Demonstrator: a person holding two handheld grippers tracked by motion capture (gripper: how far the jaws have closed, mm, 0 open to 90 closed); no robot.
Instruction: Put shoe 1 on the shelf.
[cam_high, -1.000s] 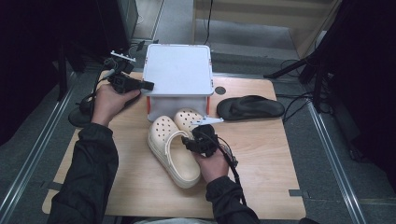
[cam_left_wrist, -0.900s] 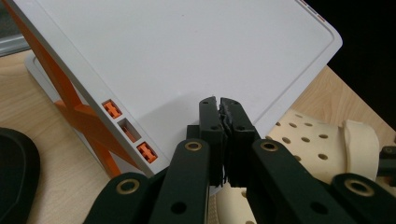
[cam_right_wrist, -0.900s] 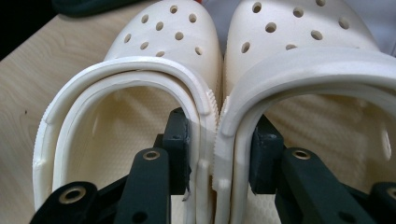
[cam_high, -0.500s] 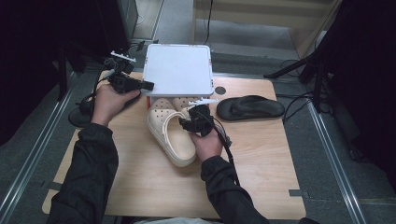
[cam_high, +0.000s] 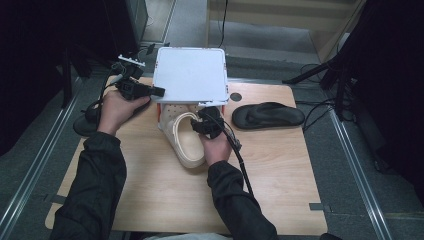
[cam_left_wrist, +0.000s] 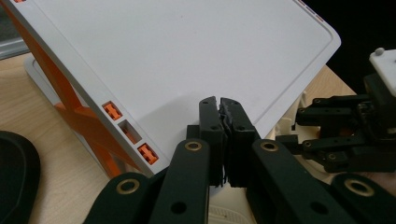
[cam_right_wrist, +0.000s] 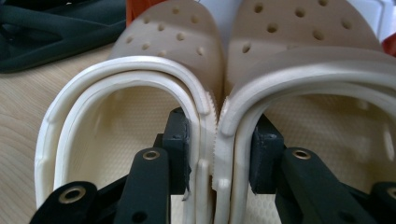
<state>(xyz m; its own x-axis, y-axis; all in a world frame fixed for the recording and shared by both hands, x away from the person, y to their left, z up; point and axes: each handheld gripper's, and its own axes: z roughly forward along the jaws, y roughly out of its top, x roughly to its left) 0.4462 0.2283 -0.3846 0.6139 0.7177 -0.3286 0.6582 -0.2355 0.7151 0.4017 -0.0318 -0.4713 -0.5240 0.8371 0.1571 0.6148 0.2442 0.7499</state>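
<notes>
A pair of cream perforated clogs (cam_high: 187, 142) lies side by side on the wooden table (cam_high: 280, 170), toes under the raised lid (cam_high: 190, 75) of a white and orange box. My right gripper (cam_high: 207, 122) is shut on the two clogs' inner walls (cam_right_wrist: 210, 116), one pad (cam_right_wrist: 180, 154) inside each shoe, pressing them together. At the lid's left edge, my left gripper (cam_high: 155, 91) is shut on the rim and holds the lid (cam_left_wrist: 187, 56) tilted up. The left gripper's (cam_left_wrist: 219, 105) jaws stand together in its own view.
A black sandal (cam_high: 267, 115) lies on the table right of the box, and it also sits at the upper left as the black sandal (cam_right_wrist: 51, 28) in the right gripper view. The box's orange side (cam_left_wrist: 88, 121) stands under the lid. Cables run along the floor at right.
My right gripper has carried the clogs away from the person toward the box, so their toes now sit under the lid. The left gripper and lid have stayed put.
</notes>
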